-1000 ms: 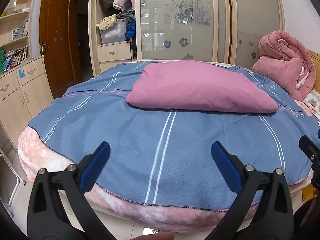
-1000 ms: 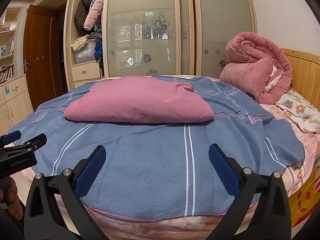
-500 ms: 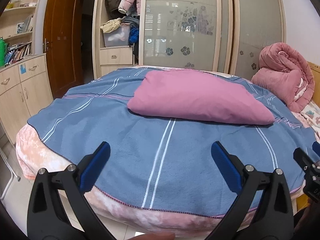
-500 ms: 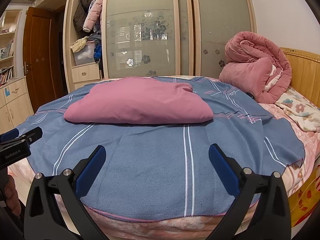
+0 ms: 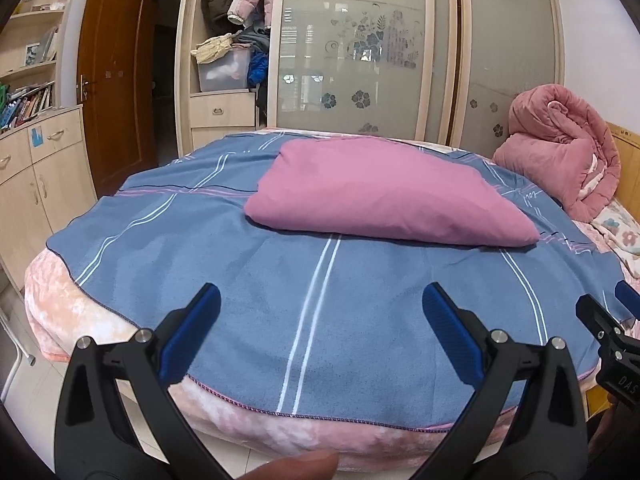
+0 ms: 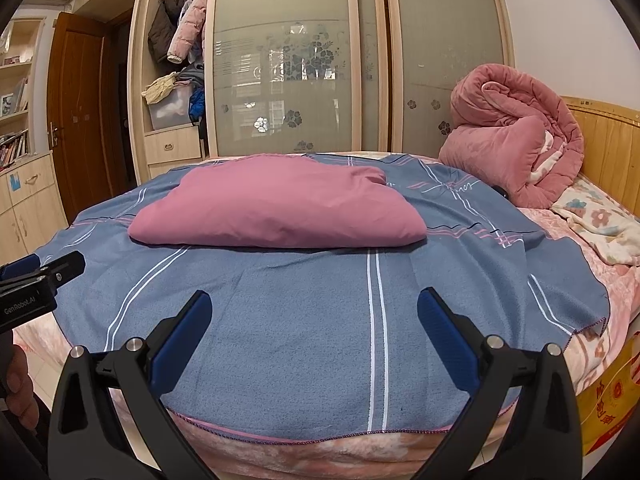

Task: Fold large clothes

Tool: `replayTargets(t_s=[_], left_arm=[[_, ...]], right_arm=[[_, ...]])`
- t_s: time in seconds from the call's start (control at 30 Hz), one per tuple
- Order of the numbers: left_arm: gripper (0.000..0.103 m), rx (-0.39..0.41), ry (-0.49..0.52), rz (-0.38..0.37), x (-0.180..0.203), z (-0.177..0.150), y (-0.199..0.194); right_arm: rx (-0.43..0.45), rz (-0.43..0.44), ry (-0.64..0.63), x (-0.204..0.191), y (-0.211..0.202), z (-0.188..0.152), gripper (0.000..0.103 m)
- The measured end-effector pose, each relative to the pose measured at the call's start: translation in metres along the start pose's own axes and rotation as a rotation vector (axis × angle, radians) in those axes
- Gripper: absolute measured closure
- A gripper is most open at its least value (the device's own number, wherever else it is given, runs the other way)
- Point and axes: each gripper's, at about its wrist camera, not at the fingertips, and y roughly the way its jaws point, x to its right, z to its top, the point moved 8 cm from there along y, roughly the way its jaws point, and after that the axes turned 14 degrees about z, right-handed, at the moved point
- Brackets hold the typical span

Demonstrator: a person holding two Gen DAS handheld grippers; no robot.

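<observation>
- Frosted sliding wardrobe doors [image 6: 340,72] with flower decals behind the bed [image 5: 120,320].
- Brown wooden door [image 5: 116,80] at left, beside a bookshelf [image 5: 28,92].
- Wooden headboard [image 6: 608,140] at right.
- White wall [image 6: 560,32].

"GenRobot.AI" on left gripper [image 6: 38,280] body | "DAS" partly readable on right gripper [image 5: 618,344] body | blanket [image 6: 280,320] script unreadable

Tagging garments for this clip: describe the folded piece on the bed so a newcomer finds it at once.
Start at the bed, spread with a blue striped blanket. In the blanket's far middle lies the folded garment, a flat mauve-pink rectangle. Unlike the rolled pink quilt bunched by the wooden headboard, it is smooth, plain and lies low.
</observation>
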Motion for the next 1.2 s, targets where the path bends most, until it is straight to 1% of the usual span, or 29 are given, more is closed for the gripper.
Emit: replayTargets(t_s=[0.13, 0.37, 1.2], left_arm=[[0.002, 0.011, 0.006, -0.004, 0.0005, 0.0002, -0.0024], [0.002, -0.004, 0.018, 0.004, 0.0019, -0.0013, 0.0008], [0.002, -0.010, 0.027, 0.010, 0.0000, -0.0029, 0.0018]], right_arm=[[0.003, 0.000, 0.000, 0.0005, -0.0004, -0.0005, 0.001], [0.003, 0.000, 0.000, 0.0000, -0.0005, -0.0005, 0.001], [0.008, -0.002, 0.009, 0.0050, -0.0036, 0.0007, 0.001]])
